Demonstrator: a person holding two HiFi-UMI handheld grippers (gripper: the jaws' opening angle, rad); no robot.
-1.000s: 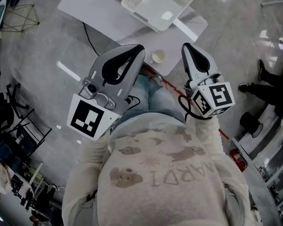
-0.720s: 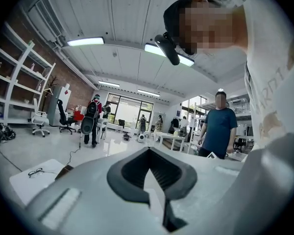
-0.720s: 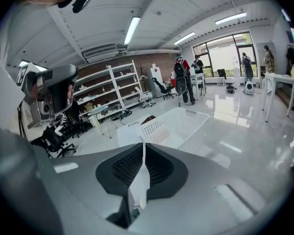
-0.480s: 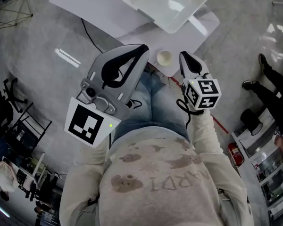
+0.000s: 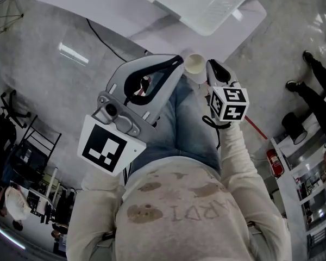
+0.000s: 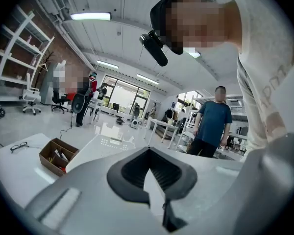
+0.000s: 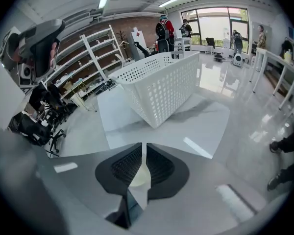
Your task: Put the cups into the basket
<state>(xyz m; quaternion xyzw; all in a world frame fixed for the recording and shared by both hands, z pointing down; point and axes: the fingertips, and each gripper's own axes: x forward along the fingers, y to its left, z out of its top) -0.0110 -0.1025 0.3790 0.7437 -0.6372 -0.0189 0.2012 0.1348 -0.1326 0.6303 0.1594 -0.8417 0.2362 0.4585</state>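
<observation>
A pale paper cup (image 5: 194, 64) stands near the front edge of the white table (image 5: 98, 7). A white perforated basket (image 5: 206, 4) sits behind it and is cut off by the top of the head view; it stands large in the right gripper view (image 7: 159, 87). My right gripper (image 5: 211, 64) is shut, with its tip just right of the cup. The cup (image 7: 138, 177) shows through the narrow slit below the right gripper's (image 7: 142, 145) tips. My left gripper (image 5: 176, 60) is shut and empty, left of the cup, and in its own view (image 6: 147, 150) it points up and away.
A cardboard box (image 6: 56, 155) of small parts lies on a table (image 6: 14, 165). A cable (image 5: 106, 39) runs over the grey floor left of the table. A person in a blue shirt (image 6: 213, 126) stands behind. Shelving (image 7: 93, 58) lines the left wall.
Both grippers have moved forward toward the table. The right gripper's tip now sits beside the cup. The basket has slid toward the top edge of the head view.
</observation>
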